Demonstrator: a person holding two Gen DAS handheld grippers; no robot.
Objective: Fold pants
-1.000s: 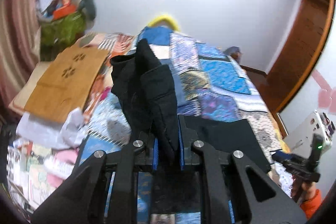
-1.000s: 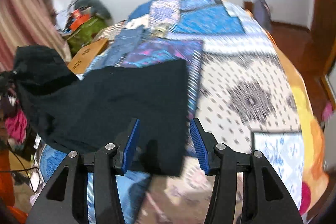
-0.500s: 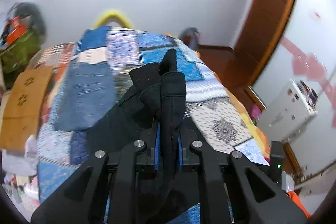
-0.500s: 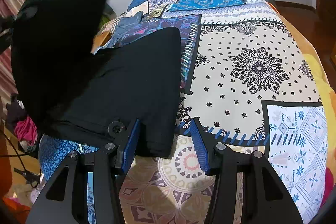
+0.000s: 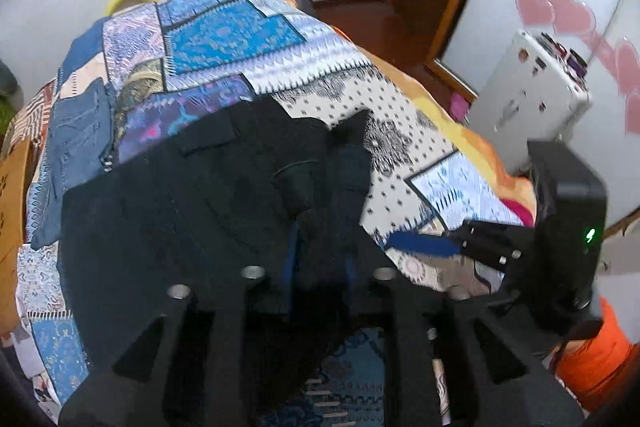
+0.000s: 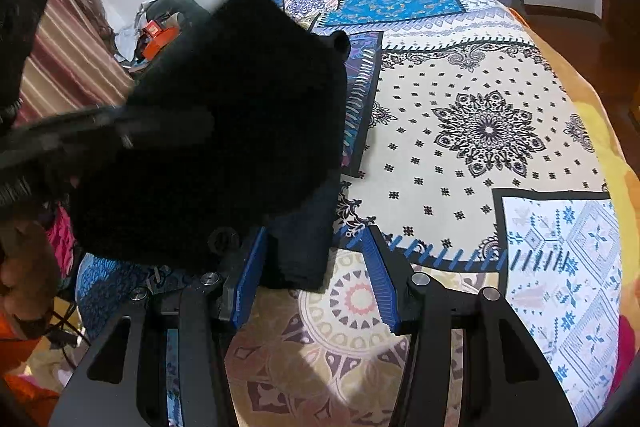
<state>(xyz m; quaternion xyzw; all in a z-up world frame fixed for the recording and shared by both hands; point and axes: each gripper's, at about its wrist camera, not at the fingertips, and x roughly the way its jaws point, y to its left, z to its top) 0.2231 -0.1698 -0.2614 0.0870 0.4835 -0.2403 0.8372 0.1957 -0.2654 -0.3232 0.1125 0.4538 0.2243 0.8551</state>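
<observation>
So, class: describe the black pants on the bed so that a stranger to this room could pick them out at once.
Start at the bed, covered by a patchwork bedspread of blue, white and yellow prints. On its left half, in the right wrist view, lie the black pants, partly folded over on themselves. They are the only plain, dark, unpatterned thing on that busy cloth.

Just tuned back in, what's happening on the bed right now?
A person is folding black pants on a patchwork bedspread. The left gripper has carried one end of the pants across onto the rest, and its jaws have just been opening with the cloth between them. The right gripper hangs open at the pants' near corner, pads apart from the cloth.
</observation>
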